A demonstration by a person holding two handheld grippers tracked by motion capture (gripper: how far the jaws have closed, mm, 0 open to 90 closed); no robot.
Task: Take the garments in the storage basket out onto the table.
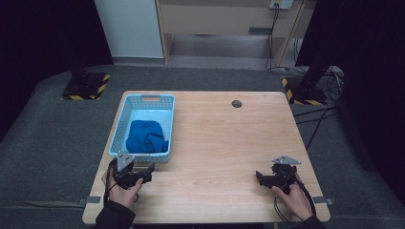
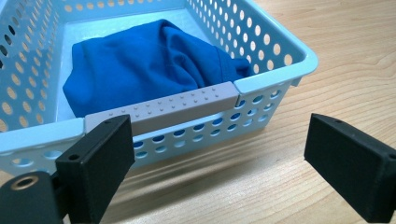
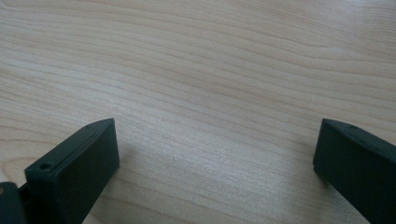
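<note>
Blue cloth (image 2: 140,65) lies bunched in the near end of the pale blue basket (image 1: 119,126), which sits on the left side of the wooden table (image 1: 229,138); the left gripper (image 1: 143,172) rests just in front of the basket's near wall, jaws spread wide and holding nothing. In the left gripper view that wall, with its grey handle strip (image 2: 163,109), stands between the jaws and the cloth, so the step in hand looks like reaching in for the cloth — and a straight push forward would only meet plastic. Better, I judge, to lift the gripper over the rim first, tip it down, and bring the jaws onto the raised fold at the top of the heap rather than a flat edge, closing only once fabric sits between both pads. The basket is light and could slide or tip if the cloth drags on its wall, so pull upward, not toward the body. The right gripper (image 1: 261,179) rests well apart near the table's right side, also released and empty — free to steady the basket if needed.
</note>
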